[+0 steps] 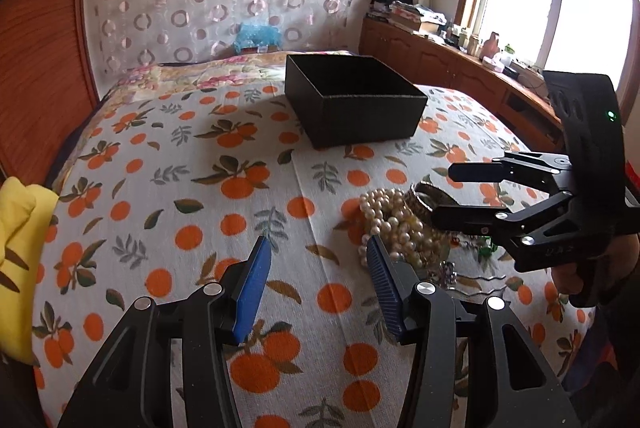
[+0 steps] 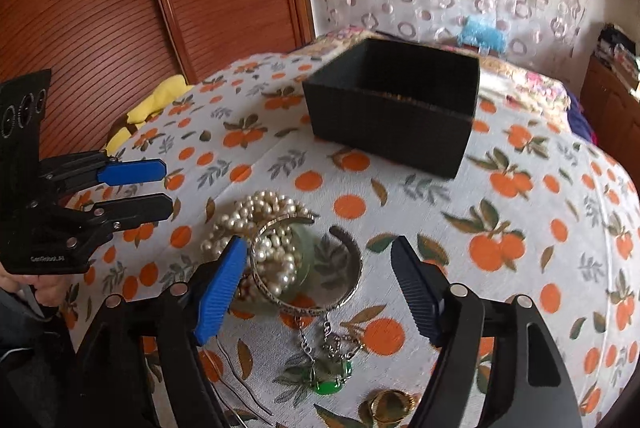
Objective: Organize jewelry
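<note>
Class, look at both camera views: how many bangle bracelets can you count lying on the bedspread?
2: a silver bangle in front of the right claw, and a pale green bangle inside it, against the pearl necklace. More may hide under the pearls.

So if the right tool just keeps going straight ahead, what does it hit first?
Likely the silver bangle lying on the pearl necklace; both lie between the right tool's open fingers. The black box sits further on.

The only readable lettering is small pale print on the black body of the left gripper (image 2: 164, 188), low at the left edge of the right wrist view; it seems to read "GenRobot.AI". Faint marks on the right gripper (image 1: 442, 196) are too blurred to read.
</note>
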`<state>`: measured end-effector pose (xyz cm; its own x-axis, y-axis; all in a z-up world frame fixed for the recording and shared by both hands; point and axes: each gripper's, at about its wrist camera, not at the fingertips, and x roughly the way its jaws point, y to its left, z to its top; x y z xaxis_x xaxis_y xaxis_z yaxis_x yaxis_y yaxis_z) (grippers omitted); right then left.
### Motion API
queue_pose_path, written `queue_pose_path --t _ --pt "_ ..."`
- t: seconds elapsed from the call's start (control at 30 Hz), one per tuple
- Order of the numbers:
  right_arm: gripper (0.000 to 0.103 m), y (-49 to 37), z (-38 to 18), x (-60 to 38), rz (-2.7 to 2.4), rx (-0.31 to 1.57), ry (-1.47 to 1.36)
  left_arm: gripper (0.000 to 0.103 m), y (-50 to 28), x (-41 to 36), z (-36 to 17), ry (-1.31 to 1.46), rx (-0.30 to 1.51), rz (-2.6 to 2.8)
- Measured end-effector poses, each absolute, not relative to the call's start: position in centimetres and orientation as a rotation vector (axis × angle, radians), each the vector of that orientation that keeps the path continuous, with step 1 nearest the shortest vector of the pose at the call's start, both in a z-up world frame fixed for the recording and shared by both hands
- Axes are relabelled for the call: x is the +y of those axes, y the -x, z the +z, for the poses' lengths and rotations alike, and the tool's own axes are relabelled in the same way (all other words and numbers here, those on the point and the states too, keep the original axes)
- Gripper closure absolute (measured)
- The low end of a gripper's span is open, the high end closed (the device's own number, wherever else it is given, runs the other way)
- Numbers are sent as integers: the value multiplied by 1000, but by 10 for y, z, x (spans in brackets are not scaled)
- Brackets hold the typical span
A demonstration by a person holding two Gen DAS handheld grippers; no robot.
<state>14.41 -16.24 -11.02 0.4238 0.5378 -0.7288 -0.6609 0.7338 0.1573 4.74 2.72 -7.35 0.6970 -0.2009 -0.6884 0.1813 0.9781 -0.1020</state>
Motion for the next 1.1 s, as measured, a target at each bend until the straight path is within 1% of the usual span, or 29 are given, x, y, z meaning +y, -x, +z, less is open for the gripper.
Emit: queue_pose_path --t 0.17,0.2,0.23,0.43,0.7,0.97,1.1 --pt "26 -149 -118 -161 769 897 140 56 -47 24 -75 26 776 -219" --pt "30 -149 -118 -160 773 900 138 56 -46 23 -76 25 777 -220" --pt "39 -149 -118 -159 779 899 140 56 -46 23 -76 25 777 -222" --pt "40 -140 -114 -162 755 852 177 56 -42 19 -77 31 782 -241" --pt "40 -114 -96 -191 694 766 198 56 -32 1 -74 41 790 -305" --pt "40 -103 -96 -213 641 748 205 56 -29 -14 -81 49 828 -354" --pt "40 -103 -99 -216 636 751 192 61 -28 -19 -85 50 845 -365"
